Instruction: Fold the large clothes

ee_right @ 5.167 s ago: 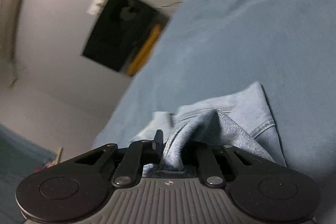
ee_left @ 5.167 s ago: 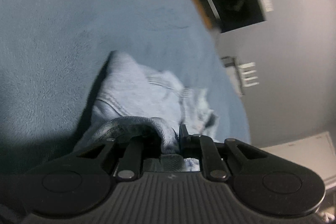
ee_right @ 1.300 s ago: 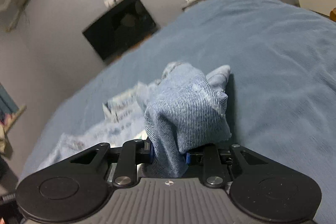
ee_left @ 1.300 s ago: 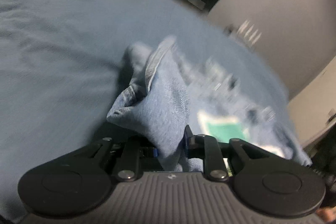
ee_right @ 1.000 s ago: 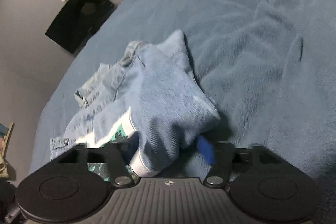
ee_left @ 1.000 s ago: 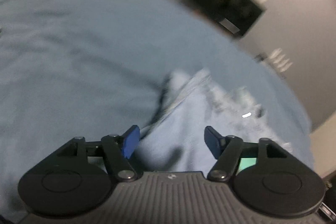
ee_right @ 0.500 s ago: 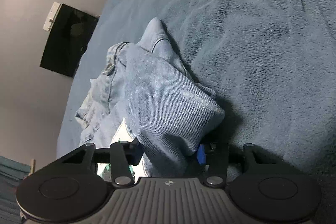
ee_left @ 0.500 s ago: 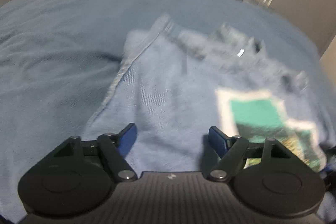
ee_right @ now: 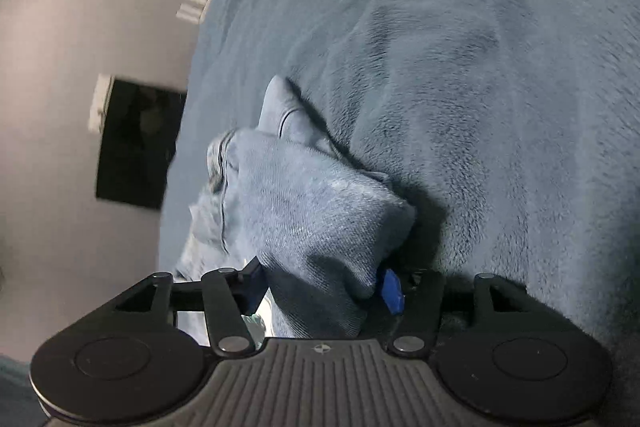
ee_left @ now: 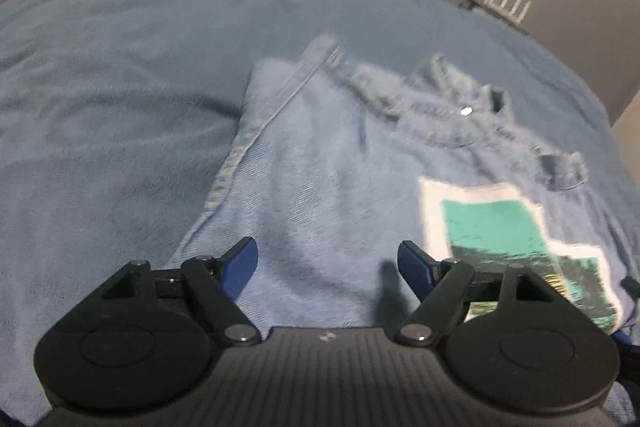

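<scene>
Since approx. a sec ago the left gripper (ee_left: pixel 327 259) has let go of the jeans (ee_left: pixel 320 167) and they've dropped flat onto the blue blanket (ee_left: pixel 100 87) — jaws now spread wide, blue pads clear of the denim on both sides, nothing pinched. Jeans lie folded over, side seam running diag. toward the far waistband, a white-and-teal printed patch (ee_left: pixel 500 223) showing at the right. Right gripper (ee_right: pixel 322 287), seen in the right wrist view, has a bunched fold of the jeans (ee_right: pixel 312 211) between its jaws, which are opening; whether the pads press the cloth — can't tell, though the right blue pad sits just beside it. Dark screen (ee_right: pixel 136 143) on the wall beyond the bed.
</scene>
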Demonstrator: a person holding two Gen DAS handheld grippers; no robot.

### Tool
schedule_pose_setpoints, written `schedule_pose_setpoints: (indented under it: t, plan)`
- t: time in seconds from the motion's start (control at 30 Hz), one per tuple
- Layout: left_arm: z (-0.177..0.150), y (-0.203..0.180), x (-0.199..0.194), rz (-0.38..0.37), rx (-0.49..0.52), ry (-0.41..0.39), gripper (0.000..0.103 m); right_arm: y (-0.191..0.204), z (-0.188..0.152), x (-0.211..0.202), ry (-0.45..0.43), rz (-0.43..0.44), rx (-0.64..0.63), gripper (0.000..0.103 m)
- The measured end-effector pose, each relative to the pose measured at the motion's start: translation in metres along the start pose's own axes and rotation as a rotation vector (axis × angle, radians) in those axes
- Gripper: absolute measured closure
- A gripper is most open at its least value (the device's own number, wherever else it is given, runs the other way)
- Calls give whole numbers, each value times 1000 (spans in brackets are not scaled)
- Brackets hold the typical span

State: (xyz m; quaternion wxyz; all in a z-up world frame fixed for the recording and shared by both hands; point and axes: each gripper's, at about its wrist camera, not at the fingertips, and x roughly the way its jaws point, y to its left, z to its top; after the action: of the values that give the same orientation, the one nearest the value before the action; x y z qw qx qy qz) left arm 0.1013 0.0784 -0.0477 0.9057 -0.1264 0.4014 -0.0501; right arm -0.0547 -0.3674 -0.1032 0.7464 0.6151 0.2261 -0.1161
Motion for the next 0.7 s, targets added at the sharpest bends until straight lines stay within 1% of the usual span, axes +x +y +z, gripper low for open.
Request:
schedule_pose_setpoints:
  t: [0.07, 0.13, 0.2, 0.27, 0.37, 0.53, 0.6, 0.7]
  plan:
    - [1, -10, -8, -34, 17, -20, 27, -1, 0, 0, -3, 3, 1, 37]
    - [4, -30, -16, -80, 47, -28, 27, 2, 0, 3, -9, -2, -14, 33]
    - [7, -54, -21, -141, 80, -16, 26, 4, -1, 4, -13, -10, -34, 33]
    - [11, -84, -23, -181, 110, -2, 26, 7, -1, 7, -14, -7, -36, 32]
    - [20, -132, -15, -242, 130, 40, 26, 6, 0, 9, -12, -2, -29, 32]
    - [40, -212, 8, -365, 141, 134, 26, 7, 1, 10, -13, -1, -43, 32]
    - [51, -244, 22, -383, 161, 165, 25, 7, 1, 10, -11, 0, -50, 32]
    - [65, -283, 45, -361, 203, 190, 25, 7, 2, 11, -14, 1, -63, 32]
